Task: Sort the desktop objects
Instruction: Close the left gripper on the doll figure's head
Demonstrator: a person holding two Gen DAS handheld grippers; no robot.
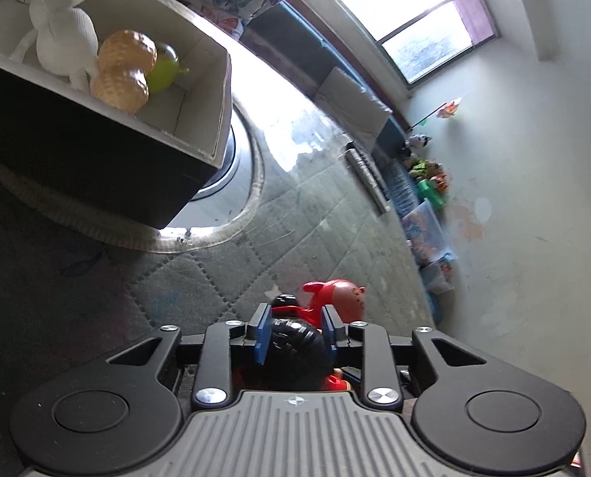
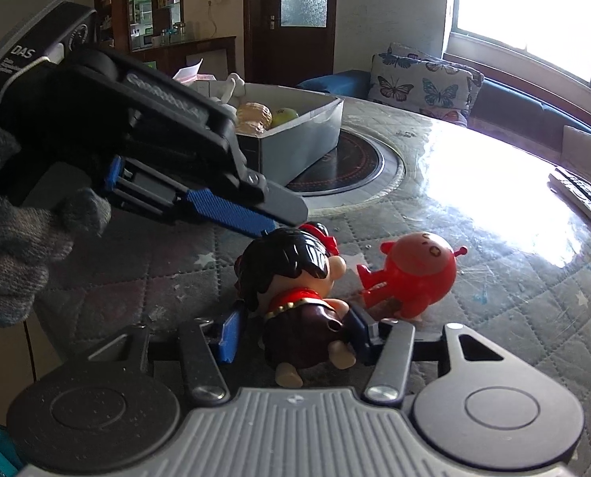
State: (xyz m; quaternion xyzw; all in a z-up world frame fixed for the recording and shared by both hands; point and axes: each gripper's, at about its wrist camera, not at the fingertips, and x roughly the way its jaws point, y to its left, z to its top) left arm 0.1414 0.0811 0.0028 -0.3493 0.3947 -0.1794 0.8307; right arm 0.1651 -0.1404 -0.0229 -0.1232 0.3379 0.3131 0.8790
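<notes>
A: Through the left camera, the left gripper (image 1: 296, 332) is clamped on the doll's (image 1: 295, 351) black hair. It could slip off there.

B: The right camera shows the right gripper (image 2: 293, 328) hugging the doll's body on the table (image 2: 494, 286); two grips could twist it. The red toy (image 2: 413, 274) lies just beyond.

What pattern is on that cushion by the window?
Colourful butterflies on a pale ground; the cushion shows best in the right wrist view.

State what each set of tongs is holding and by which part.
Left tongs clamp the black-haired doll by its head. Right tongs straddle its brown body, but contact of the pads cannot be told.
</notes>
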